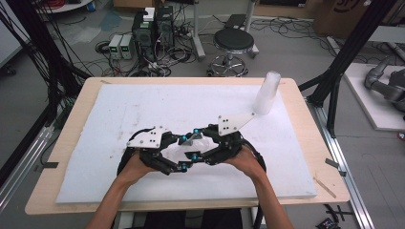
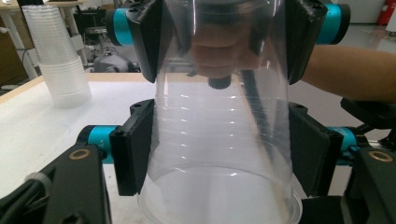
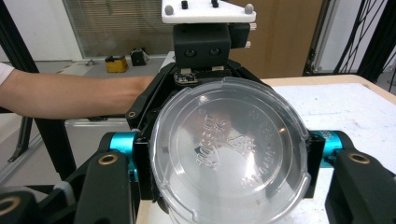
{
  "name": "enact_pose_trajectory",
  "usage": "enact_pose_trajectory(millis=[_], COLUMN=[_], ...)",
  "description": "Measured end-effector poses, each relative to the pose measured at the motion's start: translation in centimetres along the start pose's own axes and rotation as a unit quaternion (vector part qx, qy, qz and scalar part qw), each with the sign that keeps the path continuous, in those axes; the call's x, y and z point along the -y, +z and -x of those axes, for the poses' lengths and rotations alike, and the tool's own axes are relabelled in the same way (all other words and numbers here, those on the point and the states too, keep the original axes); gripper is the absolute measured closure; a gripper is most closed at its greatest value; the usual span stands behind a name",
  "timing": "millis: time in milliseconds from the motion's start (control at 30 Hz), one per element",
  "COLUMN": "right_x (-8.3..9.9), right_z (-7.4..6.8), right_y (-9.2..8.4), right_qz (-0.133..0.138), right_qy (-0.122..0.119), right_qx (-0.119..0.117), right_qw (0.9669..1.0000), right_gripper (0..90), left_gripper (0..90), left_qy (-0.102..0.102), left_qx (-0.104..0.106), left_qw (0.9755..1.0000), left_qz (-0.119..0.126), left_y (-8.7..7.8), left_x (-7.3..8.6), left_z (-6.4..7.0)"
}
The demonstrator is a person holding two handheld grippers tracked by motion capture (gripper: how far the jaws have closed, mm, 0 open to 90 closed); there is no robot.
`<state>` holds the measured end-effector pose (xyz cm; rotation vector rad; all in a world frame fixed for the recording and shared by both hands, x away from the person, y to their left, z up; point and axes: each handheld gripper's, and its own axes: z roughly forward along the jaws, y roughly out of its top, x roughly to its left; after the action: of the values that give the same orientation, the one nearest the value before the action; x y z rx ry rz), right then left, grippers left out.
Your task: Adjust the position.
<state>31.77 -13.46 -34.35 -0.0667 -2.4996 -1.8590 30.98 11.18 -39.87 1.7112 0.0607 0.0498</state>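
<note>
White mat [image 1: 119, 109]: both grippers (fingers closed) hold cup [image 2: 219, 154].

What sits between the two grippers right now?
A clear cup lies sideways between the left gripper and right gripper, gripped by both; the high view shows it.

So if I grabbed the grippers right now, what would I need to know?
Left gripper: fingers shut on the clear cup, near its wide rim.
Right gripper: fingers shut on the same cup, at its narrow end.
Both meet over the middle of the white mat, with the cup lying sideways between them.
The stack of cups stands at the mat's far right corner.
Done: one cup is away from the stack, gripped at both ends.
Left: probably letting go with one gripper and setting the cup down. Keep both grips steady till then.
</note>
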Motion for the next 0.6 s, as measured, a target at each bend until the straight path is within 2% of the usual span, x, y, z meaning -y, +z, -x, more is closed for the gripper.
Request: enact_pose_trajectory(millis=[100,133,167,200,300,467,533,600], right_x=[0.1,0.1,0.1,0.1,0.2,0.2,0.3,0.3], right_z=[0.0,0.0,0.0,-0.1,-0.1,-0.1,0.0,-0.1], right_y=[0.0,0.2,0.2,0.3,0.2,-0.2,-0.4,-0.6], right_qz=[-0.002,-0.003,-0.003,-0.003,-0.006,-0.012,-0.025,-0.042], right_qy=[-0.001,-0.002,-0.002,0.003,0.0,0.001,0.002,0.002], right_qx=[0.001,0.005,0.005,0.015,0.006,0.008,0.011,0.017], right_qw=[1.0,1.0,1.0,0.9999,1.0,0.9999,0.9996,0.999], right_gripper=[40.9,25.1,25.1,14.7,13.3,13.3,13.3,13.4], left_gripper=[32.3,32.7,32.7,32.7,32.7,32.7,32.7,32.9], left_qy=[0.001,0.001,0.0,-0.003,-0.002,-0.007,-0.008,-0.006], left_qx=[-0.002,-0.003,-0.006,-0.006,-0.009,-0.015,-0.017,-0.022], left_qw=[1.0,1.0,1.0,1.0,0.9999,0.9998,0.9996,0.9987], left_qz=[-0.005,-0.006,-0.006,-0.005,-0.006,-0.011,-0.021,-0.047], left_y=[0.0,0.0,0.0,-0.1,-0.4,-0.9,-1.3,-1.6], left_x=[0.0,0.0,0.1,0.1,0.1,0.1,0.0,-0.1], left_z=[0.0,0.0,0.0,-0.1,-0.1,-0.2,-0.2,-0.2])
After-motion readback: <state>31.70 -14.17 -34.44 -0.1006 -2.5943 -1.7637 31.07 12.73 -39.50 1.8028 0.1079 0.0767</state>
